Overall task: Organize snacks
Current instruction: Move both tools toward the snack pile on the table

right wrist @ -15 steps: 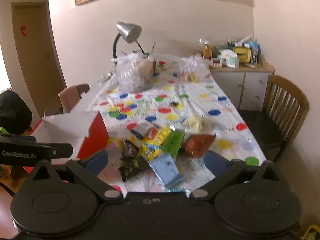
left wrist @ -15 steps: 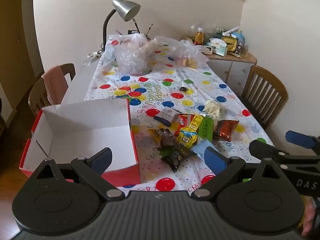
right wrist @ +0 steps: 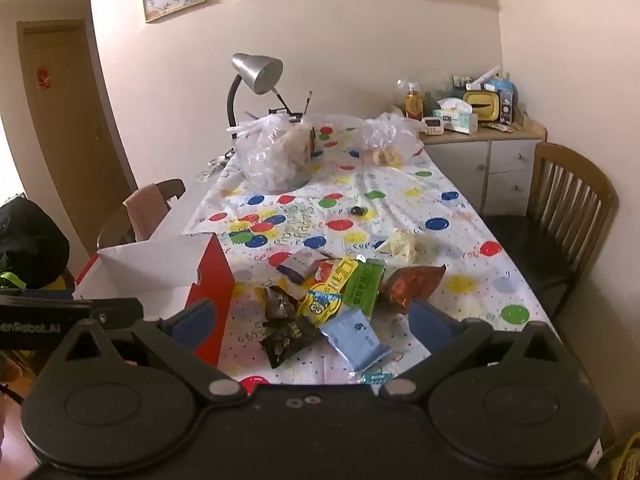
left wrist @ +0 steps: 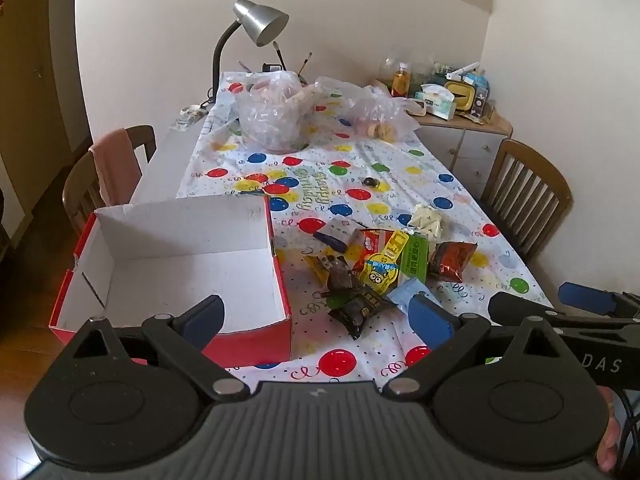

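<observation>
A pile of snack packets lies on the balloon-print tablecloth [left wrist: 320,360]: a yellow cartoon packet [left wrist: 380,274] [right wrist: 325,302], a green one [left wrist: 414,258] [right wrist: 365,282], a brown bag [left wrist: 450,260] [right wrist: 410,282], a light blue pouch [right wrist: 354,334] and black packets [left wrist: 356,310] [right wrist: 286,336]. To their left stands a red box [left wrist: 248,338] [right wrist: 212,300], white inside, with nothing in it. My left gripper [left wrist: 318,316] is open above the table's near edge. My right gripper [right wrist: 312,320] is open too, just short of the pile. Neither touches a packet.
Two clear plastic bags [left wrist: 272,116] [left wrist: 380,110] and a grey desk lamp [left wrist: 260,24] occupy the far end. Wooden chairs [left wrist: 524,196] [left wrist: 104,172] flank the table. A cluttered cabinet [left wrist: 460,120] stands at the back right. A pale wrapped snack [left wrist: 428,218] lies apart.
Both views have shifted slightly; the pile and box sit a little differently in frame. Nothing on the table has moved, and both grippers stay open.
</observation>
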A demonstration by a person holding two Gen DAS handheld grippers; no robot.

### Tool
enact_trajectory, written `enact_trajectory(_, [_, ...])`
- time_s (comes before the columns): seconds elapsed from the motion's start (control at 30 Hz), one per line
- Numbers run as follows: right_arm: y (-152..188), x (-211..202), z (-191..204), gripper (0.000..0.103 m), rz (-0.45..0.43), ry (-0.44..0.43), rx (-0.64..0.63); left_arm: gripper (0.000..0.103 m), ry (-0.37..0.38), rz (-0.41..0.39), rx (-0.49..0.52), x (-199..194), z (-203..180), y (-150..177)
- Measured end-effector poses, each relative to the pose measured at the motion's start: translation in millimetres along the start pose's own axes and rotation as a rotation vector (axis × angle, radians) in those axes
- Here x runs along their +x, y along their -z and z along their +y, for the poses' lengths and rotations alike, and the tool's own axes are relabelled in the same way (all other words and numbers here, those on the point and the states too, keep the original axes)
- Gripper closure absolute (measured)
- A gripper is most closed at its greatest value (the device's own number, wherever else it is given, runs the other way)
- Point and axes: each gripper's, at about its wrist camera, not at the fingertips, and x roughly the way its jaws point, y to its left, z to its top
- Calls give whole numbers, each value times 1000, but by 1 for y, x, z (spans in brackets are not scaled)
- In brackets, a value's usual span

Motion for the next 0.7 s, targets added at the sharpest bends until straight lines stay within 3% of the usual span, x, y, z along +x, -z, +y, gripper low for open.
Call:
enact_trajectory(0.4, [9, 5, 0, 0, 33, 9, 28, 4, 26, -17, -4, -12, 5, 0])
enact_trajectory(0.7, [6, -6, 6, 0, 10, 35, 4, 4, 43, -37, -7, -16, 7, -4])
